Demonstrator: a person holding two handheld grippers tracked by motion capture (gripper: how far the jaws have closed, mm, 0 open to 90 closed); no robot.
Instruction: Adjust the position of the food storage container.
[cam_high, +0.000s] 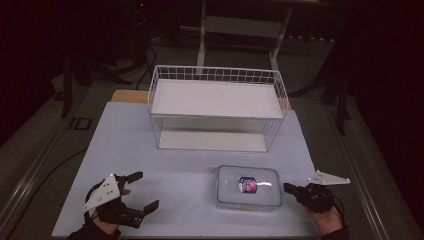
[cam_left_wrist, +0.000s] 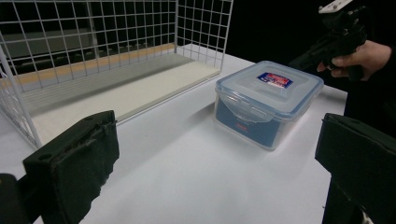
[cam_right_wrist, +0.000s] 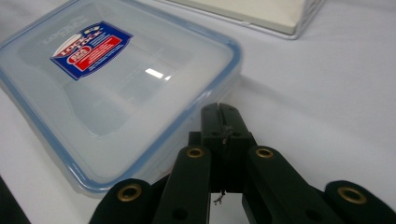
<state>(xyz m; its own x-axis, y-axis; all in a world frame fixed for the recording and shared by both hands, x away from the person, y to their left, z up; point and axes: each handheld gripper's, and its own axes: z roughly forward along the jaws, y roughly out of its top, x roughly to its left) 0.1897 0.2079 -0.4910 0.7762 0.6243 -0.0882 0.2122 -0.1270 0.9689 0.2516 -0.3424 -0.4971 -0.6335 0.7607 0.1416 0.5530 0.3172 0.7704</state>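
I see the clear rectangular plastic box with a blue-rimmed snap lid (cam_high: 248, 187) sitting flat on the white bench (cam_high: 180, 170), just in front of the white wire basket shelf (cam_high: 218, 107). A red-and-blue label (cam_right_wrist: 90, 48) sits in the middle of its lid, and the lid is clipped down. My right gripper (cam_high: 288, 188) has its jaws pressed together on nothing, the tip just beside the box's right edge. My left gripper (cam_high: 144, 190) rests well apart from the box, jaws wide.
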